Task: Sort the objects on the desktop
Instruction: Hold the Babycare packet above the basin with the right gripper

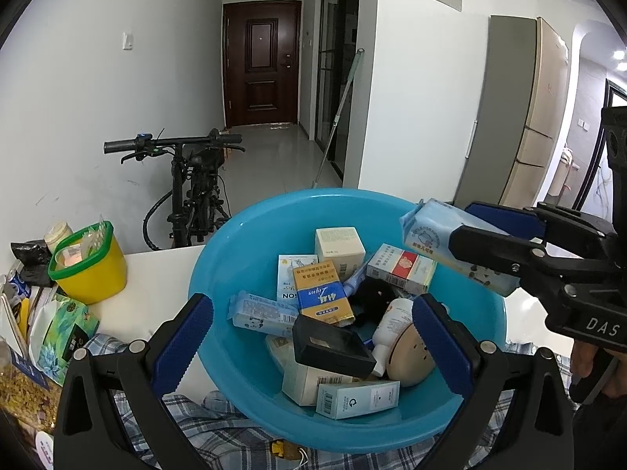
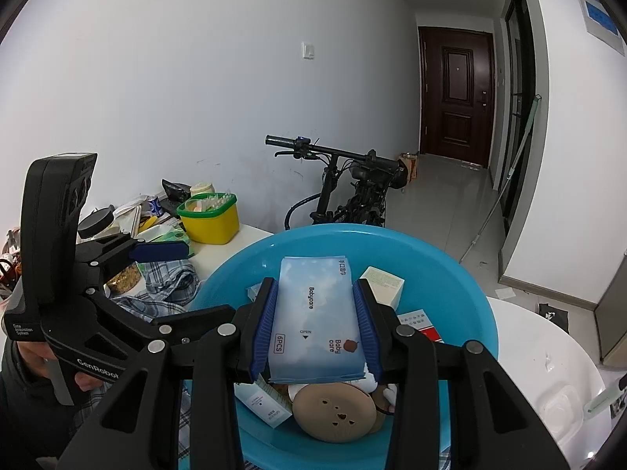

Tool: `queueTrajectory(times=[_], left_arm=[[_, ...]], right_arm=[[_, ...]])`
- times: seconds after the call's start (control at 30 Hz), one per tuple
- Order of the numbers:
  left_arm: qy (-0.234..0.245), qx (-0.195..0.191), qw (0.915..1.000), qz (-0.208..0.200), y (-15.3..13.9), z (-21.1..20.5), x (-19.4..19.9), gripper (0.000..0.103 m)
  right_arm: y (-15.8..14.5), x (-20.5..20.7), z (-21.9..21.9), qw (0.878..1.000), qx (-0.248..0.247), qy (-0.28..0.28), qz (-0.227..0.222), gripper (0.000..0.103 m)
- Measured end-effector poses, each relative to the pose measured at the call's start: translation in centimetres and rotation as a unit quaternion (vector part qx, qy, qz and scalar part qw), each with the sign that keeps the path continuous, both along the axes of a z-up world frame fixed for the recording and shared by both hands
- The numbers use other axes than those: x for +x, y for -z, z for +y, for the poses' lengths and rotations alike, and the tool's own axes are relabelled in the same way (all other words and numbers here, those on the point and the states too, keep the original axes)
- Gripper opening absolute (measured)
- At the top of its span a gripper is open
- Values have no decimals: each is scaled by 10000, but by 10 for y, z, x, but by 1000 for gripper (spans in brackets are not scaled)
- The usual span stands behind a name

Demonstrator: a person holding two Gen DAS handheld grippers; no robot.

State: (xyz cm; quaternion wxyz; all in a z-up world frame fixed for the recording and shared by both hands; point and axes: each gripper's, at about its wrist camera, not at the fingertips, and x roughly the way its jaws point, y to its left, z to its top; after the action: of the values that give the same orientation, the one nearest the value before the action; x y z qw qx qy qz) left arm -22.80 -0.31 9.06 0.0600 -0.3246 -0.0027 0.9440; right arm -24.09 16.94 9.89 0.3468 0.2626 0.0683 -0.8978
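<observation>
A blue plastic basin on the table holds several small boxes, among them a gold-and-blue box, a black box, a white bottle and a tan round object. My right gripper is shut on a pale blue Babycare wipes pack, holding it over the basin. In the left wrist view that pack hangs at the basin's right rim in the right gripper. My left gripper stands wide open at the basin's near side, holding nothing; the right wrist view shows the left gripper left of the basin.
A yellow tub with a green rim stands on the white table left of the basin, with snack bags beside it. A plaid cloth lies under the basin's near edge. A bicycle leans behind the table.
</observation>
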Motion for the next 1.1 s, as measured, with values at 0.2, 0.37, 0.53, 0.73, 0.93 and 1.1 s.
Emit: queueTrajectory(times=[0.2,0.37,0.53,0.73,0.93,1.1], left_arm=[[8,11,10000,-14,1,0,0,103],[19,0,10000,-28,1,0,-1,103],[-5,2,10000,-11,0,-1,0,103],[-13,4,10000,-16,0,-1,0,103],[-72,-25,9999,-84,1,-1,-1,103],[-79,-97,9999,-52,1,0,0,103]], right_arm=[[0,-1,0,10000,15,0,-25,38],[1,-2,0,10000,33,-10,-40,38],[1,-1,0,10000,23,14,-27,38],[1,-2,-1,10000,40,50,-32,39],[-6,0,4,9986,72,484,223,103],[-6,-5,5,9991,3,418,102,103]])
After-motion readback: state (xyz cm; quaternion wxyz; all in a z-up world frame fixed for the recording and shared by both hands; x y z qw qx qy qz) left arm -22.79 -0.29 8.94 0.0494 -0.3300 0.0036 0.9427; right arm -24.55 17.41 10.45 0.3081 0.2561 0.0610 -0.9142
